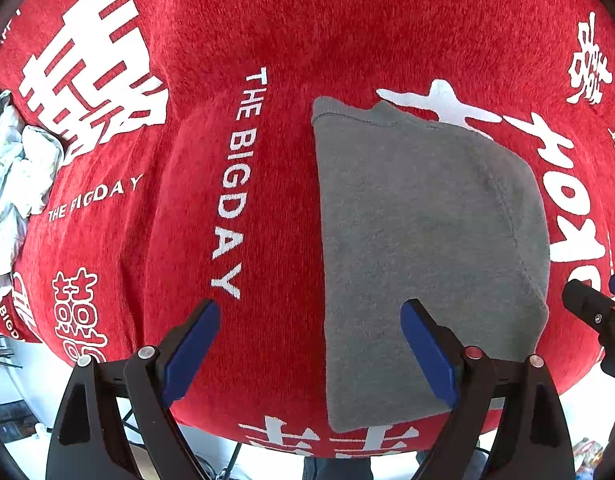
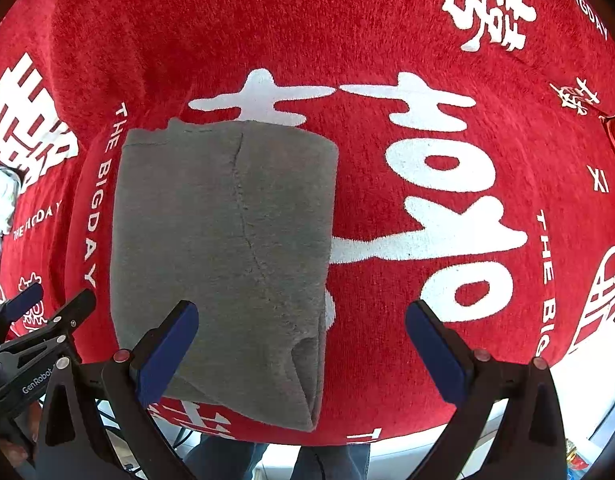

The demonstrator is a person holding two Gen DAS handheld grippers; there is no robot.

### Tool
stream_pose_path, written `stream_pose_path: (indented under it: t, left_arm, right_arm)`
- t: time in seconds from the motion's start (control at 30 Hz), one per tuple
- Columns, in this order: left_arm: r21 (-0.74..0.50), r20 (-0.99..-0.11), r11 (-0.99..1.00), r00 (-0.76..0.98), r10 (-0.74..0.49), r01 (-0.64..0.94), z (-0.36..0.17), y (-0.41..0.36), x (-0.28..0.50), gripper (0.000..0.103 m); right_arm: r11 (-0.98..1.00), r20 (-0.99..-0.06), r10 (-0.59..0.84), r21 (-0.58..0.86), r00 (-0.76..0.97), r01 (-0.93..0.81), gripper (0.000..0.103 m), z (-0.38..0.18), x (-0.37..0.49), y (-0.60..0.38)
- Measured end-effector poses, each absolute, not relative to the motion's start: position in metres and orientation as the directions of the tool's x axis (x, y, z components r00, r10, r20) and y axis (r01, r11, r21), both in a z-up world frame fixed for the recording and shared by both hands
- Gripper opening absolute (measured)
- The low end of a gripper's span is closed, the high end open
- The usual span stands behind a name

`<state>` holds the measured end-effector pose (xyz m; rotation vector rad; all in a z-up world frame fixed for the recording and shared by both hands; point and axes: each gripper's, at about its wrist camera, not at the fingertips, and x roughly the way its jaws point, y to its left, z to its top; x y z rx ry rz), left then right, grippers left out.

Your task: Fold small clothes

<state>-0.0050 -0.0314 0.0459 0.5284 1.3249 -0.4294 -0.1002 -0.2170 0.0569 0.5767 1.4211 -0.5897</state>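
A grey knitted garment (image 1: 423, 248) lies folded into a flat rectangle on the red cloth (image 1: 275, 168) with white lettering. In the right wrist view the same grey garment (image 2: 223, 248) shows a seam down its middle and a folded edge on its right side. My left gripper (image 1: 311, 312) hovers above the garment's left edge, open, nothing between its blue pads. My right gripper (image 2: 301, 314) hangs over the garment's right edge, also open and empty. Each gripper shows at the other view's side edge.
A crumpled white garment (image 1: 15, 176) lies at the far left on the red cloth. The cloth's near edge (image 2: 387, 436) drops off towards a white floor, where a person's legs in dark trousers (image 2: 331, 460) stand.
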Motion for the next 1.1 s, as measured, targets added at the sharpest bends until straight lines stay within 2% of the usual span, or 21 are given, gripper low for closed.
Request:
stream_pose_path:
  t: [1.1]
  left_arm:
    - [0.151,-0.973,0.801,0.228,0.018,0.58,0.0437,-0.0379,-0.0085,0.092]
  right_arm:
    - [0.736,-0.998,-0.033,0.014,0.056,0.677,0.103,0.0548,-0.0983,-0.2142]
